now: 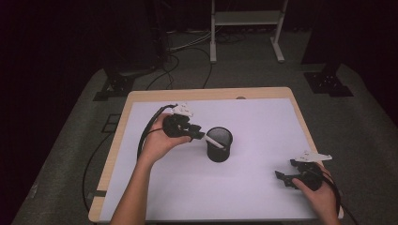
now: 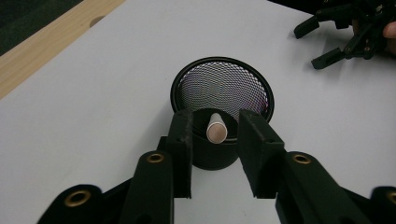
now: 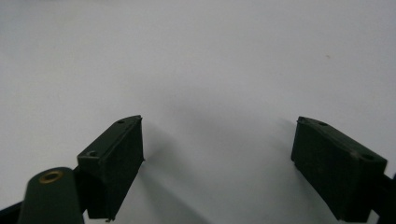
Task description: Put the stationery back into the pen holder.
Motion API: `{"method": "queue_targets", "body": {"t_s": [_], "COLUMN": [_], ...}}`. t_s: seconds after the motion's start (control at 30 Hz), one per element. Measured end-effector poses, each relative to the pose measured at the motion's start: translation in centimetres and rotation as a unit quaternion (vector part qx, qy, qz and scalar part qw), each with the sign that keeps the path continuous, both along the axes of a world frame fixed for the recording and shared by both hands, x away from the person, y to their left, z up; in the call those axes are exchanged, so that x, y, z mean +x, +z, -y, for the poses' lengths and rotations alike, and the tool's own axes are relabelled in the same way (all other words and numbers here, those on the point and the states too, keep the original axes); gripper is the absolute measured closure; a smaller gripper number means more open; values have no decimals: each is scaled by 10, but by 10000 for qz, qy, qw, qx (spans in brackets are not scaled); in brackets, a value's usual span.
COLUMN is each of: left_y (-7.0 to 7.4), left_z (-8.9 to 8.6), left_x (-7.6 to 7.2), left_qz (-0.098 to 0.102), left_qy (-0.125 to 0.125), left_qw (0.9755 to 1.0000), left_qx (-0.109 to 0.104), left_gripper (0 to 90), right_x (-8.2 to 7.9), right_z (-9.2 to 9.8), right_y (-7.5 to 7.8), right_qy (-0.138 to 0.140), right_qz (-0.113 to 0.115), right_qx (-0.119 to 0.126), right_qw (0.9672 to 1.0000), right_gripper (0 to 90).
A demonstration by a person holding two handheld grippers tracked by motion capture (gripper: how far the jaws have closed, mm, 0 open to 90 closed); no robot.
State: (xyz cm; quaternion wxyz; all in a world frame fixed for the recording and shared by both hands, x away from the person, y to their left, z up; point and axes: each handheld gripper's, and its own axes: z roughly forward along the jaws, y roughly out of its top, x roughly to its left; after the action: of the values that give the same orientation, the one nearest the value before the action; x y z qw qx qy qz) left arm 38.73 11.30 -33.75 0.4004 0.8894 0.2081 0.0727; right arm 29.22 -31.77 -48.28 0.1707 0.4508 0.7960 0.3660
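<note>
Left gripper (image 2: pixel 215 135) is the one I have at work: it sits at the near rim of the black mesh cup (image 2: pixel 222 88), which stands on the white table cover (image 1: pixel 263 126) a little left of centre, and the jaws stand apart with a white stick (image 2: pixel 216 127) between them. That stick looks already inside the cup, leaning on the rim, its long axis running from the cup's bottom up toward my left gripper. Neither pad seems to touch it, so I judge it released, with the jaws roughly half spread. Over at the right, well apart from the cup, my right gripper (image 3: pixel 217 158) rests low over bare cover, jaws wide and empty.
</note>
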Motion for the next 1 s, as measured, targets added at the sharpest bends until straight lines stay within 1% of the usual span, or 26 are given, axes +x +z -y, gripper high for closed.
{"method": "queue_targets", "body": {"t_s": [0.07, 0.13, 0.2, 0.23, 0.3, 0.37, 0.4, 0.47, 0.5, 0.57, 0.67, 0.7, 0.77, 0.83, 0.93, 1.0], "left_y": [0, 1, 0, 0, 0, -1, -1, -2, -2, -4, -9, -10, -14, -18, -24, -28], "left_z": [-2, -5, -9, -11, -15, -19, -21, -26, -28, -32, -41, -44, -50, -56, -64, -68], "left_x": [-1, -3, -4, -5, -6, -7, -8, -9, -10, -13, -16, -17, -20, -23, -26, -28], "left_qz": [-13, 1, 15, 29, 10, 18, 41, 75, 60, 75, 140, 198, 250, 289, 265, 243], "left_qy": [32, 42, 67, 118, 147, 234, 236, 301, 346, 381, 474, 506, 623, 703, 806, 908], "left_qw": [10000, 10000, 10000, 9999, 9998, 9996, 9997, 9995, 9993, 9992, 9988, 9985, 9977, 9971, 9963, 9954], "left_qx": [-41, -21, -66, -116, -105, -131, -100, -111, -133, -103, -16, 20, 44, 68, 148, 157], "left_gripper": [608, 569, 522, 501, 459, 411, 387, 341, 313, 269, 228, 218, 182, 169, 143, 129], "right_x": [0, 0, 0, 0, 0, 0, -1, 0, 0, 0, -1, -1, -1, -1, -1, -1], "right_z": [0, 0, 0, 0, 0, -1, -1, -1, -1, -1, -2, -2, -2, -2, -2, -2], "right_y": [0, 0, 0, 0, 0, 0, 0, 0, 0, 0, 0, 0, 0, 0, 0, 0], "right_qy": [1, 0, 3, 3, 1, -3, -9, -5, -5, -1, 6, -1, -4, 17, 20, 22], "right_qz": [-3, -3, -1, 3, 5, -2, -17, 3, 1, 16, 25, 23, 12, 16, 14, 16], "right_qx": [-1, 0, -9, -13, -20, -21, -17, -30, -34, -66, -110, -105, -88, -97, -103, -112], "right_qw": [10000, 10000, 10000, 10000, 10000, 10000, 10000, 10000, 10000, 10000, 9999, 9999, 10000, 9999, 9999, 9999], "right_gripper": [157, 157, 157, 157, 157, 157, 157, 157, 157, 157, 157, 157, 150, 150, 148, 148]}}
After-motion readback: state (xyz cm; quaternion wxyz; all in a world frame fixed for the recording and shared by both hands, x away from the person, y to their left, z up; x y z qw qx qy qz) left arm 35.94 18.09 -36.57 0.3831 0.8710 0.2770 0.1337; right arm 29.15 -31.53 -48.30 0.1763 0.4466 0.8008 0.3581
